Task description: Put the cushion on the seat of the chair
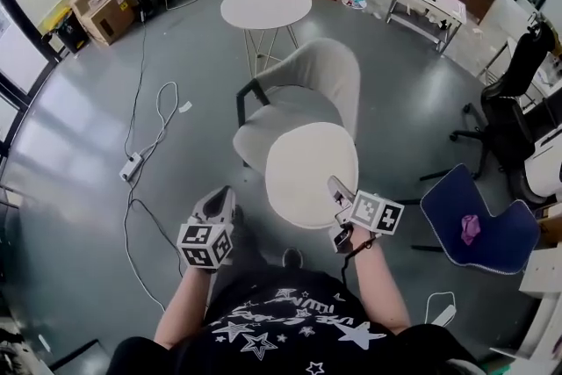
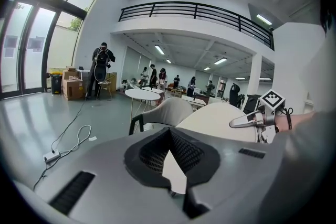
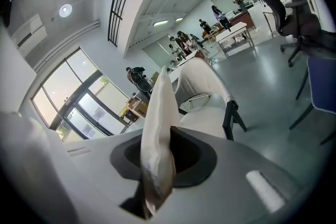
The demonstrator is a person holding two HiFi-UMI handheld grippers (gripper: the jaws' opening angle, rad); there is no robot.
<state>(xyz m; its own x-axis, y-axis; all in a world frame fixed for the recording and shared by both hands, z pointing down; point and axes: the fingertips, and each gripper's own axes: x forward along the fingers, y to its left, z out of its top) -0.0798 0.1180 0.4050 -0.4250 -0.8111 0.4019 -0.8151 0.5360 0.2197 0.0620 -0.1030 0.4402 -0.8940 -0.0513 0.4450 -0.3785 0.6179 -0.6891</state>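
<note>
Cushion held just short of the chair

The round, flat cream fabric cushion (image 1: pixel 309 176) hangs on the person's side of the beige shell chair with black legs (image 1: pixel 307 83), its far rim overlapping the front of the seat (image 1: pixel 255 134), which lies straight ahead of it. The right gripper (image 1: pixel 339 191) is clamped on the cushion's near right rim, so that hand leads. The left gripper (image 1: pixel 219 199), farther from the chair, has its jaws together on nothing, apart from the cushion's left rim.
</note>
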